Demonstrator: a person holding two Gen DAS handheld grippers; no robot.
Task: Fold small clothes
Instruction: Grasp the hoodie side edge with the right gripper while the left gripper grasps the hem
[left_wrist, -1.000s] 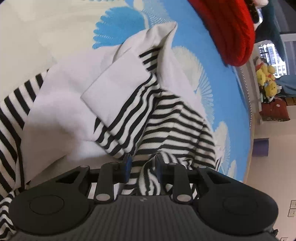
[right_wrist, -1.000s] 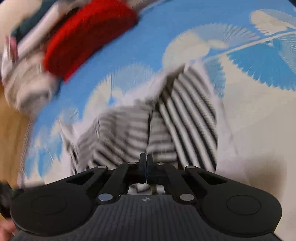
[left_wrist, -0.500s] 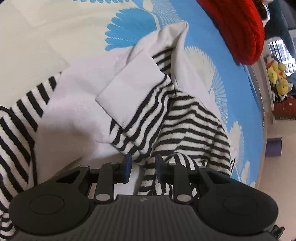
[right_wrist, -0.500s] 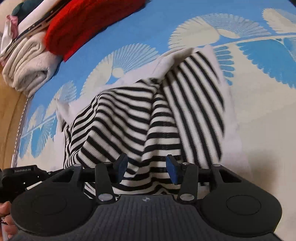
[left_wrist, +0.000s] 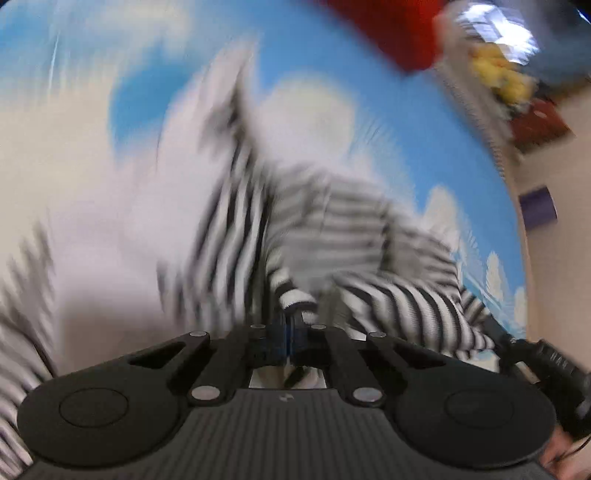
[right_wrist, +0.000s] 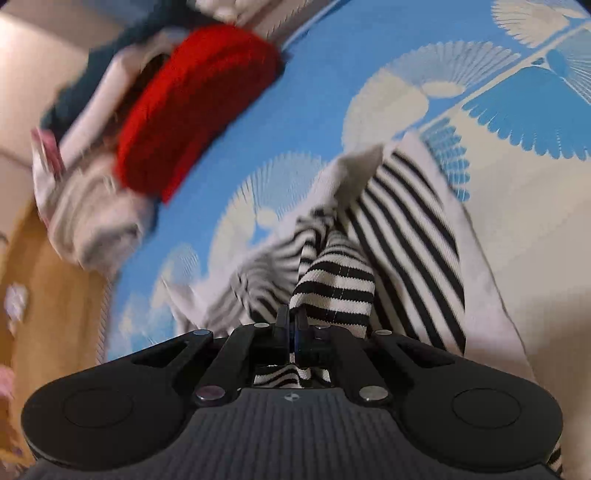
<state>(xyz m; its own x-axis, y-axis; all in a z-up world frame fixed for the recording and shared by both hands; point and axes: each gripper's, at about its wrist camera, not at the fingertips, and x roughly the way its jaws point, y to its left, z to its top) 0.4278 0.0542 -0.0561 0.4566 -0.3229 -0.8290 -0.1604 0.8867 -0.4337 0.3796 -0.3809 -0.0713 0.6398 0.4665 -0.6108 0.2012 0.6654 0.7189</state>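
garment: black-and-white striped knit top with plain white panels (right_wrist: 402, 236) is lying bunched on the blue fan-patterned bedspread (right_wrist: 314, 96)
left gripper (left_wrist: 290, 325): closed, pinching a striped edge
right gripper (right_wrist: 291, 325): closed, pinching a striped fold
why: both are gripping cloth, likely to lift and spread it
aside: red knitted garment (right_wrist: 195, 110) is sitting on a pile, apart
writing: none readable, left view blurred

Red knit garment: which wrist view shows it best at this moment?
The right wrist view. There the red knit garment lies folded on the blue patterned cloth beside other folded clothes, nearly whole and only mildly blurred. The left wrist view catches just a smeared red corner at the top edge.
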